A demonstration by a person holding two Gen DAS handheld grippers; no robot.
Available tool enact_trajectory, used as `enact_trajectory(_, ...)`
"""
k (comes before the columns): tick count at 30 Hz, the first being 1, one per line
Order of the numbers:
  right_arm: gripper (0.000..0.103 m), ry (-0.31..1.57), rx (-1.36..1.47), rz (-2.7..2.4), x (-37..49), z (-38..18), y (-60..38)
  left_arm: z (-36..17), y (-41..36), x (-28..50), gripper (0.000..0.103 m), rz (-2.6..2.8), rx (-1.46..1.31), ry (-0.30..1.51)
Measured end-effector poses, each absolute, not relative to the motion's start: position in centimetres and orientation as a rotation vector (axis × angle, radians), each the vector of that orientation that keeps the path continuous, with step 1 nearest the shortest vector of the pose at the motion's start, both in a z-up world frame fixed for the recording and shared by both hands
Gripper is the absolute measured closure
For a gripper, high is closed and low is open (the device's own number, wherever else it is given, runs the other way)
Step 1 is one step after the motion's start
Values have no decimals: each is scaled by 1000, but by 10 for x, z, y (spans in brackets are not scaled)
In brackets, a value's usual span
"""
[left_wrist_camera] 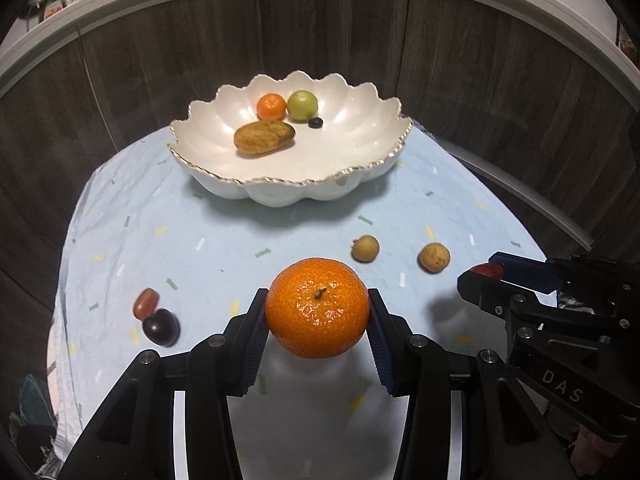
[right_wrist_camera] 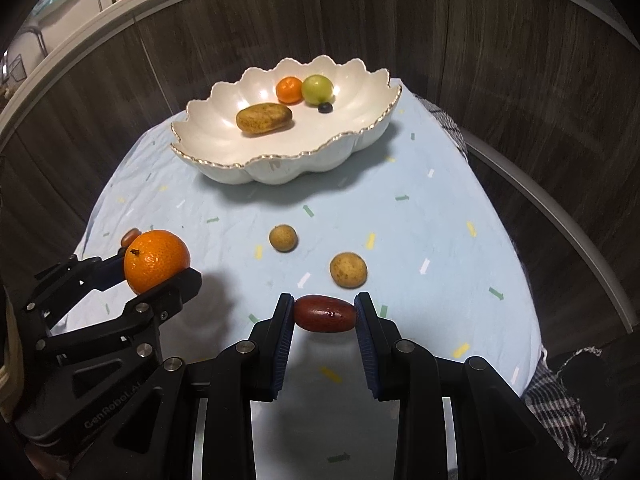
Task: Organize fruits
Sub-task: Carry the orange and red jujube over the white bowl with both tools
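My left gripper [left_wrist_camera: 317,312] is shut on a large orange mandarin [left_wrist_camera: 317,307], held above the pale blue cloth; the same mandarin [right_wrist_camera: 156,261] shows at the left of the right wrist view. A dark red oblong date [right_wrist_camera: 325,314] is pinched end to end by my right gripper [right_wrist_camera: 325,312], which is shut on it. The white scalloped bowl [left_wrist_camera: 360,168] stands at the back with a small mandarin [left_wrist_camera: 271,106], a green round fruit [left_wrist_camera: 302,105], a brown kiwi [left_wrist_camera: 264,137] and a blueberry [left_wrist_camera: 315,122] inside. Two tan longans [left_wrist_camera: 365,248] [left_wrist_camera: 434,257] lie on the cloth.
At the left on the cloth lie a reddish date [left_wrist_camera: 146,303] and a dark plum-like fruit [left_wrist_camera: 161,327], touching. The round table's cloth [left_wrist_camera: 160,216] drops off at its edges. Dark wood panels [left_wrist_camera: 200,48] stand behind the bowl. A checked fabric [right_wrist_camera: 560,396] hangs at the right.
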State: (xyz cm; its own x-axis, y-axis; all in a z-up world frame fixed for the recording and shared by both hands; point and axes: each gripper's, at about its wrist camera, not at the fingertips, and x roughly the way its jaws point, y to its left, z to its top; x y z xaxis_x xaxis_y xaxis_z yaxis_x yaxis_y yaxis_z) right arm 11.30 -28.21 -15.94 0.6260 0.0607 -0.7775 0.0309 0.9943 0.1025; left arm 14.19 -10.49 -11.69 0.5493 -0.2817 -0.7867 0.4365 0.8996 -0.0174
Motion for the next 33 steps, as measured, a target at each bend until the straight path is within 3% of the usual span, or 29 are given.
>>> enact_trajectory(33,71,744,115,32,158,-94,-287,-56,-99,201,57,-376,158,793)
